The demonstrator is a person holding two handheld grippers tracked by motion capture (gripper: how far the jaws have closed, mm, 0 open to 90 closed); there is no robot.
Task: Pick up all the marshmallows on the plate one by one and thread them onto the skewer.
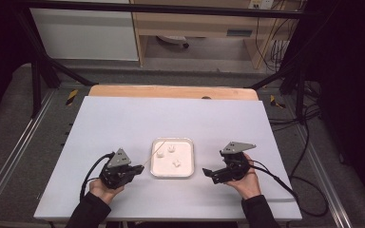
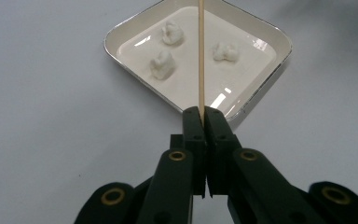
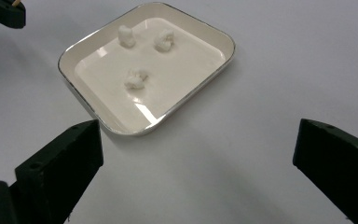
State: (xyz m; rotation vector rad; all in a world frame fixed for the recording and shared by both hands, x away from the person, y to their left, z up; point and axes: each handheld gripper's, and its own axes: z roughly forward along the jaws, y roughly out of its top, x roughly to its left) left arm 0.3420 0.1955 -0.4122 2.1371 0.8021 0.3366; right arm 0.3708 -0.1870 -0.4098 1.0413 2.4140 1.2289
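White tabletop (image 1: 123,118) fills mid-frame in the high view, with dark floor and a wooden cabinet behind it at the top.

Nearest you, at the bottom of the frame: your left hand (image 1: 105,189) carries the left gripper (image 1: 140,168) in the lower left, and your right hand (image 1: 248,183) carries the right gripper (image 1: 207,173) in the lower right.

Left gripper fingers (image 2: 193,126) are pressed together, clamped on a thin wooden skewer (image 2: 200,56). In the left gripper view the skewer runs straight up the centre of the frame, out over the tray. In the high view it angles up-right from the fingers toward the tray's left rim.

Right gripper fingers (image 3: 63,163) are wide apart, with nothing between them but bare tabletop.

Between the two grippers sits a shallow white square tray (image 1: 188,164) with a shiny rim, flat on the tabletop. Three small white lumps (image 1: 176,164) sit in it: two toward the far side, one nearer.
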